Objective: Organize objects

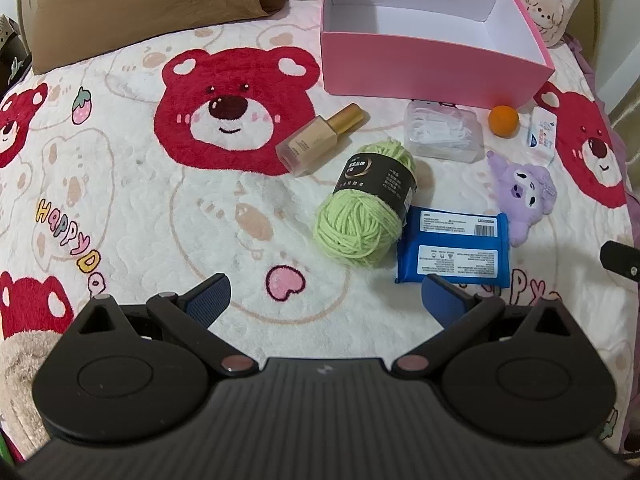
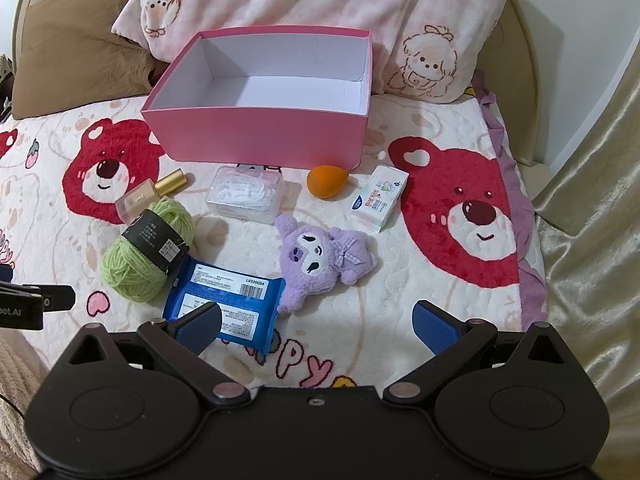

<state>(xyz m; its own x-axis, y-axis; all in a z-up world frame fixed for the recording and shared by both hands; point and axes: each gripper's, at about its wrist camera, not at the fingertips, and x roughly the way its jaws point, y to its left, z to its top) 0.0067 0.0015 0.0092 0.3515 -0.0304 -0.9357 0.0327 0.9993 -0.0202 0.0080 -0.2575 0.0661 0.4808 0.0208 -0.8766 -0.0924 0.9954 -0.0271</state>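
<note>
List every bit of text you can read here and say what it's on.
"LX320054": blue pack, on its white barcode label; the small print is unreadable.
"HAPPY D": blanket, in coloured letters.
"oot.AI": left gripper body at the edge of the right wrist view, cut off.
Yarn: black band's print is too small to read.
White carton: print is blurred.
Bottle: lettering is unreadable.

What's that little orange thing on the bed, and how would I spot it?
Find the pink box near the pillows. Just in front of its right corner lies the orange sponge, between a clear plastic case and a small white carton. It is the only orange item, smooth and teardrop-shaped.
</note>
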